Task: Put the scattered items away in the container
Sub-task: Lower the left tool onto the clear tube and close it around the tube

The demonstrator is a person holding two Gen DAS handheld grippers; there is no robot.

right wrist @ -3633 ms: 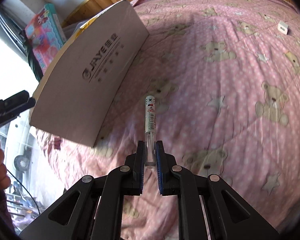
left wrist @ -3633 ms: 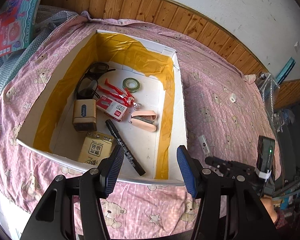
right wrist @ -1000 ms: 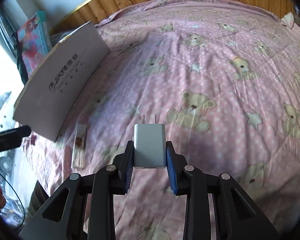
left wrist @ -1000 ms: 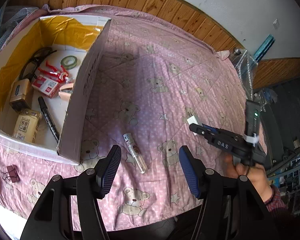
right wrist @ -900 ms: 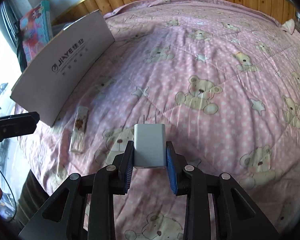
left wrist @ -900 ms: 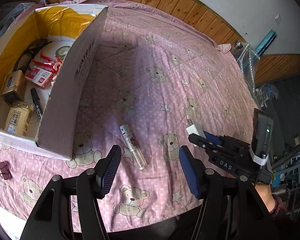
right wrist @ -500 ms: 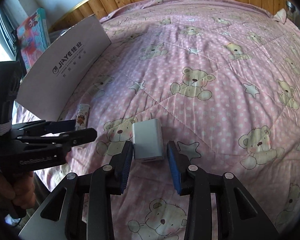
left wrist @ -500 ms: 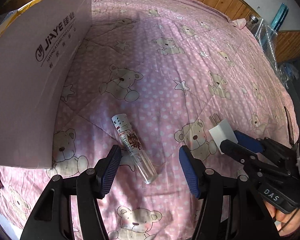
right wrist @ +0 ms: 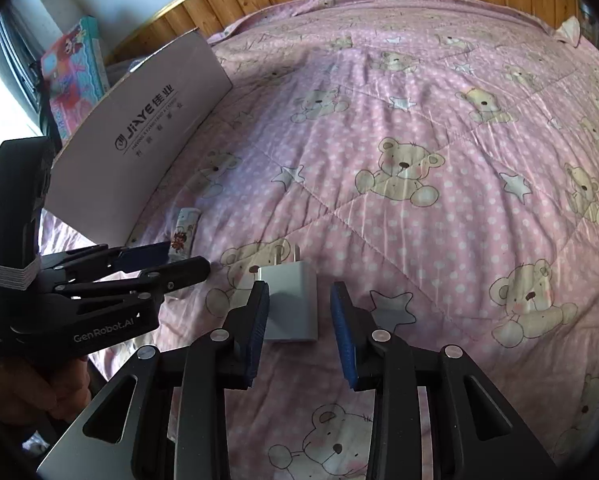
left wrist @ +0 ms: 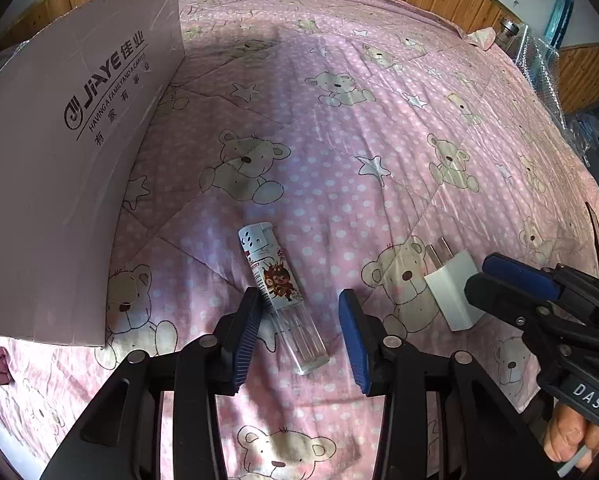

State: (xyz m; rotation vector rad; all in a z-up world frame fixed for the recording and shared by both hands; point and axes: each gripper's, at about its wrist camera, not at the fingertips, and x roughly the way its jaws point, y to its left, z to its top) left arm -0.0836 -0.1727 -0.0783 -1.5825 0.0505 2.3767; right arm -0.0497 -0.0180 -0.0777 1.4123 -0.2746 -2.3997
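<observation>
Pink bear-print bedspread (left wrist: 339, 128) carries everything: the lighter (left wrist: 281, 296) lies between the spread fingers of the left hand-held gripper (left wrist: 299, 336), the white charger (right wrist: 293, 306) inside the released right hand-held gripper (right wrist: 299, 332), both beside the cardboard box (left wrist: 59, 168).
</observation>
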